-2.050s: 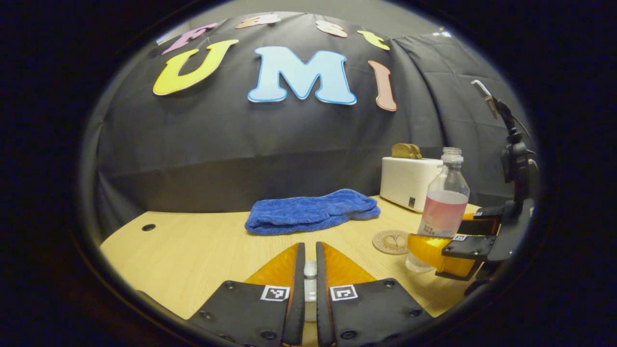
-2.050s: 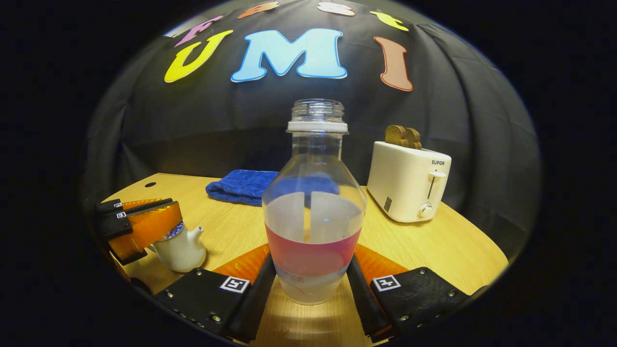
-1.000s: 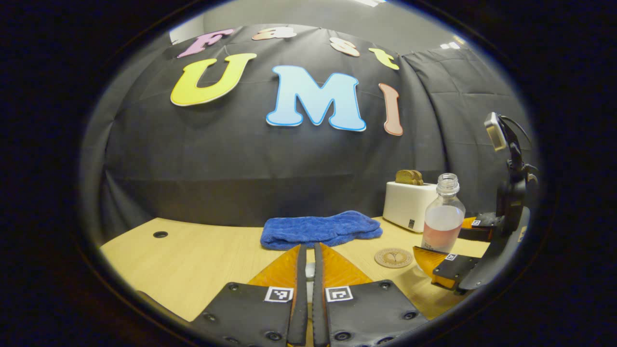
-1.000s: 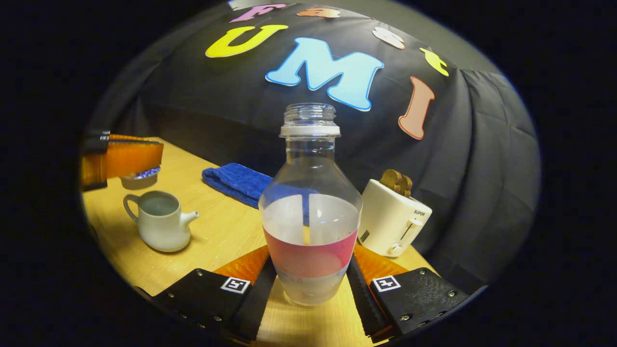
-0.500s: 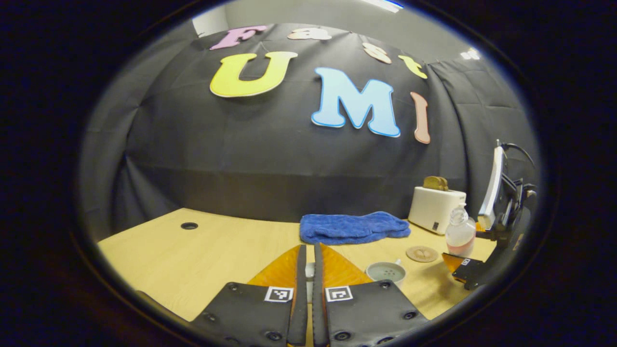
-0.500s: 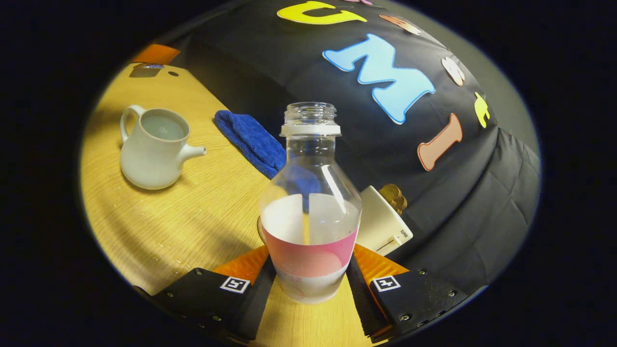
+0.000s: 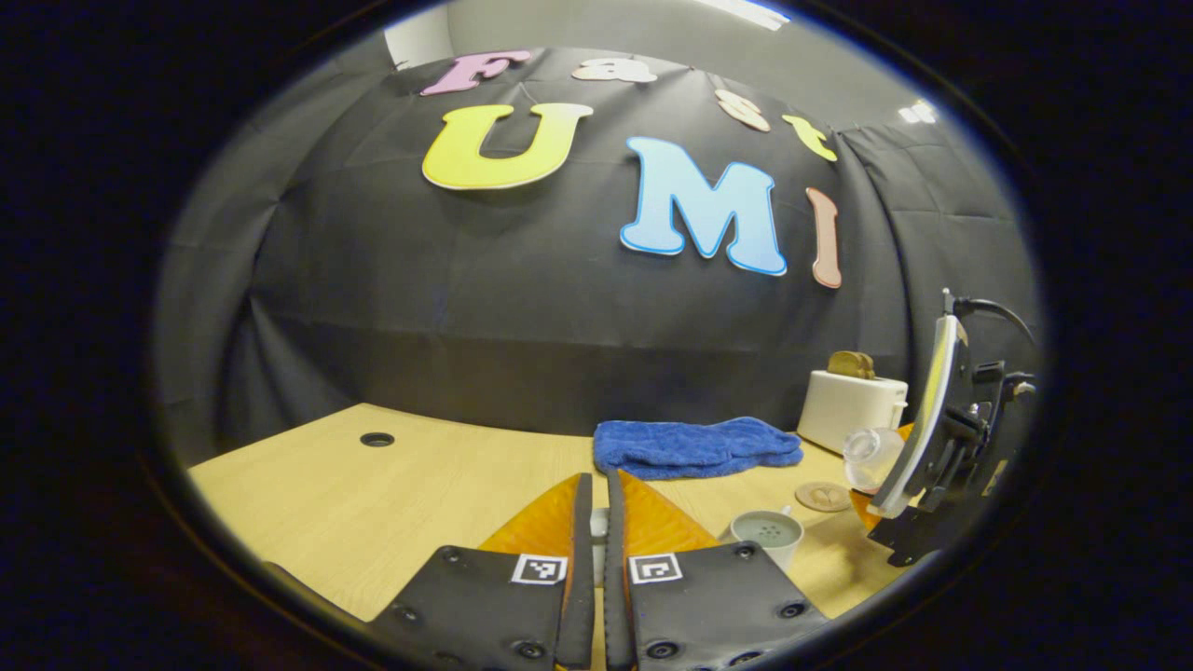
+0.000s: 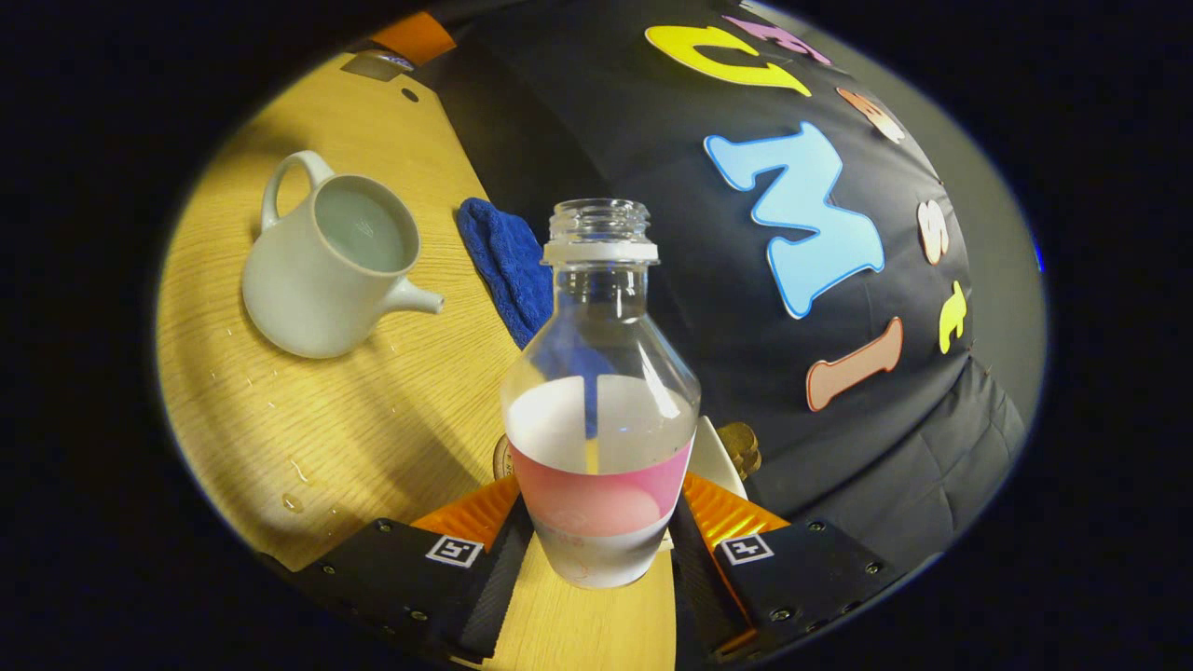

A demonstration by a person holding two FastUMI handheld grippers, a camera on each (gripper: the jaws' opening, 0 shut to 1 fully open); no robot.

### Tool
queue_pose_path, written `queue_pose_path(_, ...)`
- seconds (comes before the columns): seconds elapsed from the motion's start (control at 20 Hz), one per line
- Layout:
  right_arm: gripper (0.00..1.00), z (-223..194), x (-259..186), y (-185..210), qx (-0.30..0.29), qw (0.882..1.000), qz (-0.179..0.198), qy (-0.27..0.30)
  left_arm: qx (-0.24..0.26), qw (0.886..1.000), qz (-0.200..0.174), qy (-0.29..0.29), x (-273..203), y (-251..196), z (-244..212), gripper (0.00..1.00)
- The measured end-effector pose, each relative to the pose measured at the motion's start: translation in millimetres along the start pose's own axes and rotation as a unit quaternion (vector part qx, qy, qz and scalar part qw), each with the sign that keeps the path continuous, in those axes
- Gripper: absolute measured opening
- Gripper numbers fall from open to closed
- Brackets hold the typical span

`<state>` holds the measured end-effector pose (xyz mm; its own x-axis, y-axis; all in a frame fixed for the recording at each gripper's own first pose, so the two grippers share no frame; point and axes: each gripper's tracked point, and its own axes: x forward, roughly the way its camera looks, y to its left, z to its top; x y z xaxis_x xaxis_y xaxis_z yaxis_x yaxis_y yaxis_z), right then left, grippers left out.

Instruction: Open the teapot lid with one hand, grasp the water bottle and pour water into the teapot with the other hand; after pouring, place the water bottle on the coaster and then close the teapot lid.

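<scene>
- The teapot stands open on the worktop, with its handle away from your right gripper and its spout toward the blue towel. In the left gripper view the teapot is just right of your left fingers, and you can see the strainer holes inside.
- Your right gripper holds the water bottle low on its body, one finger pressing on each side. The bottle has no cap, and it is tilted against the worktop, with its mouth pointing toward the teapot side.
- In the left gripper view the bottle is lifted above the worktop, near the toaster.
- Your left gripper has its fingers almost together, with a small pale thing pinched between them; I cannot tell for sure that it is the lid.
- The coaster lies flat on the worktop, between the teapot and the toaster, with nothing on it.
- Some small water drops are on the worktop near the teapot.
</scene>
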<state>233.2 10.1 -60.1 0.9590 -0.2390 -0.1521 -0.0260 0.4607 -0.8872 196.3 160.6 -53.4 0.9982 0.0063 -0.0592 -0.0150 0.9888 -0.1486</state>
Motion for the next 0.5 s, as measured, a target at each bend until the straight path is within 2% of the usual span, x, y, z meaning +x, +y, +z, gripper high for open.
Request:
queue_pose_path(0.3,0.77,7,7,-4,-0.074,0.997,-0.006,-0.002,-0.007,1.0,-0.007,0.0,0,-4,-1,0.11)
queue_pose_path(0.5,0.77,17,9,-8,-0.134,0.991,-0.008,-0.016,-0.007,1.0,-0.009,0.005,3,-5,-4,0.11)
